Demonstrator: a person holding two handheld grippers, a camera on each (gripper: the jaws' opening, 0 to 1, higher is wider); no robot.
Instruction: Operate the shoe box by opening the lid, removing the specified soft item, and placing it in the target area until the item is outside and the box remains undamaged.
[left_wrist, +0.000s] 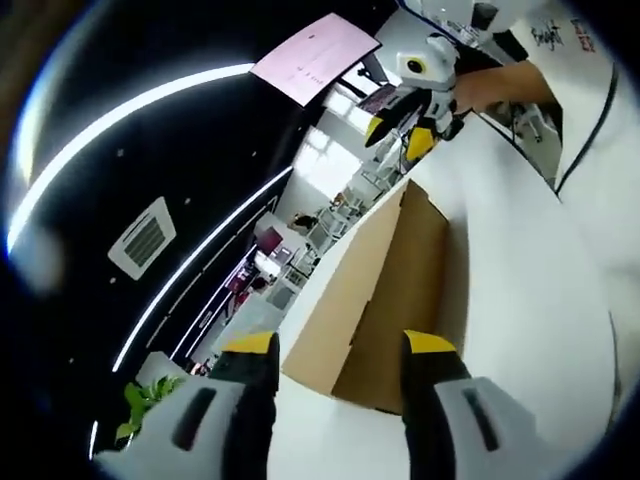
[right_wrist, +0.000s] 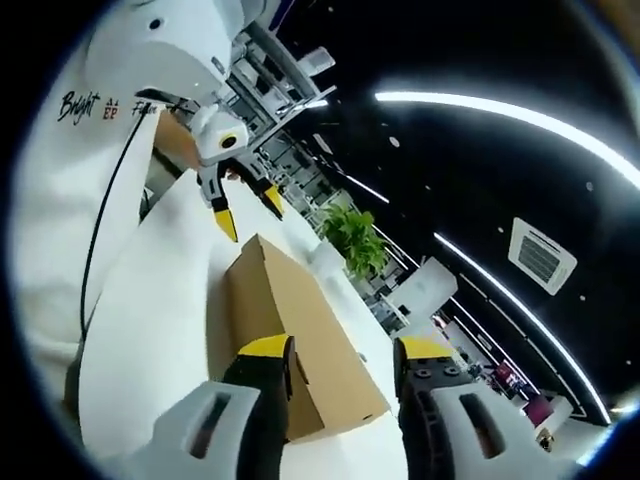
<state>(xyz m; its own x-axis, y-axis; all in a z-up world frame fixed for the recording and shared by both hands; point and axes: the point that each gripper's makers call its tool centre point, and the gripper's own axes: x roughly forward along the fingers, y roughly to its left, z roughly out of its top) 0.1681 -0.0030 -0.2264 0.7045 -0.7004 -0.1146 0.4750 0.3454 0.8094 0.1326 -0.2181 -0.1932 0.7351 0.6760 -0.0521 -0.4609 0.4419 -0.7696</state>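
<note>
Plain brown cardboard shoe box (left_wrist: 375, 300), lid on, lies flat on the white worktop (left_wrist: 520, 330). Its long axis runs between the two tools, one at each short end. Left tool (left_wrist: 340, 345): jaws apart, empty, box end just ahead. Right tool (right_wrist: 340, 350): jaws apart, empty, about equally near. Room: dark ceiling with light strips, green potted plant (right_wrist: 352, 238).

Open-plan office or lab: black ceiling (left_wrist: 200, 130), strip lights (right_wrist: 500, 115), ceiling vent (left_wrist: 142, 237), potted plant (right_wrist: 352, 238).
</note>
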